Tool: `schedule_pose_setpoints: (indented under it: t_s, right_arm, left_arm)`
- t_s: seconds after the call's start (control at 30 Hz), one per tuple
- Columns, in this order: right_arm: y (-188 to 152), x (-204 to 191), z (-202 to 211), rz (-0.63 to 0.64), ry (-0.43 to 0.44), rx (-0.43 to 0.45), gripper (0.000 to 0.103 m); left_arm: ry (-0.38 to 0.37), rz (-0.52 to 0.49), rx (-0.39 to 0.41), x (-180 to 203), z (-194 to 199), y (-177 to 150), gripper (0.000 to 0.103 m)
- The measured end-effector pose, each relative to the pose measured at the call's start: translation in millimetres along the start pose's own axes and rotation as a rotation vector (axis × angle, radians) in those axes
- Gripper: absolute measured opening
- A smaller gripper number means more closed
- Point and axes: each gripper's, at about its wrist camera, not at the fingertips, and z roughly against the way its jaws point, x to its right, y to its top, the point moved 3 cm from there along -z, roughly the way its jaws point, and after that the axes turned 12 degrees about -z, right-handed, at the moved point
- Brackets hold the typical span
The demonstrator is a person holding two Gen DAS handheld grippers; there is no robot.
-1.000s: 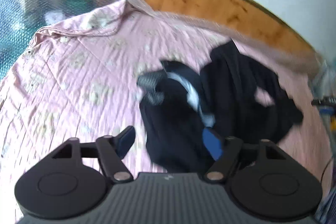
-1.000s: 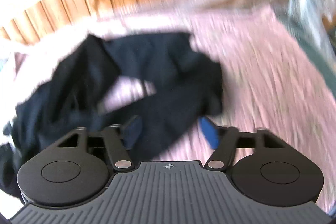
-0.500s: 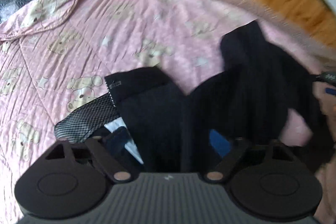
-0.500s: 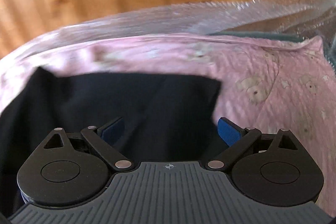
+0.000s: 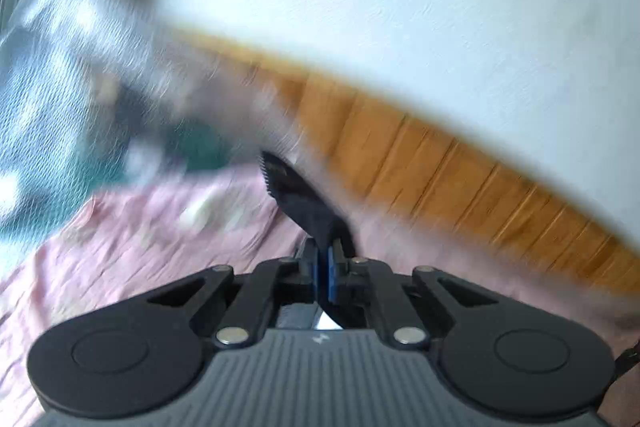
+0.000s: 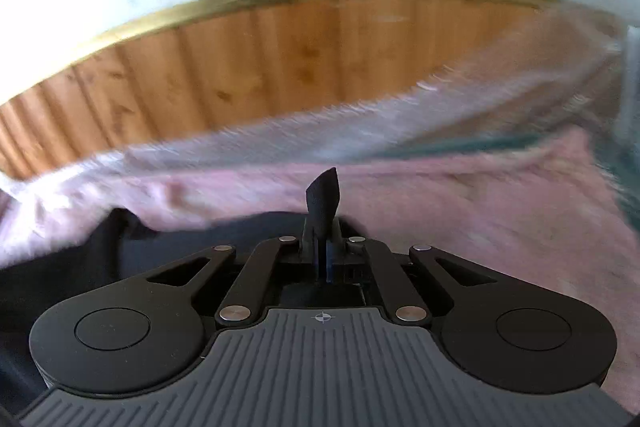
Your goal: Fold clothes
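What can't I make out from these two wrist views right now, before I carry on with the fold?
- Left wrist view: the black garment shows only as a strip pinched in the left tongs; the rest is hidden below the tool body.
- Left wrist view: the pink quilt and clutter at far left are motion-blurred.
- Right wrist view: the right tongs pinch a tab; the garment runs off the left edge.

Each handheld gripper, the left gripper [image 5: 323,263] and the right gripper [image 6: 325,251], has a grey ribbed body, two black round-ended side plates with recessed discs, black linkage arms pinned by silver rivets (four showing apiece), and blue-padded fingers [image 5: 330,277].
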Motion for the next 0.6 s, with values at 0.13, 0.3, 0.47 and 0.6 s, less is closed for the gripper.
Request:
schedule_pose_setpoints:
  t_s: [0.13,0.3,0.47,0.6]
  right_arm:
    - [-42,47,-19,-0.05,-0.143,-0.174,0.006]
    - [-35,50,5,-0.151,-0.053,-0.112,0.075]
    - [-13,0,-33,-0.137,0.015,-0.082,0.095]
    - [-18,-35,-89,-0.11,0.037,-0.172,0.091]
  left_arm:
    - [-0.044,-0.057,-0.298,6,-49,-67,0.005]
    - [-0.058,-0.072,-0.321,24,-56,-76,0.008]
    - [-0.073,-0.092,-0.297,43,-61,-64,0.008]
    - [-0.117,-0.135,-0.265,61,-54,-61,0.008]
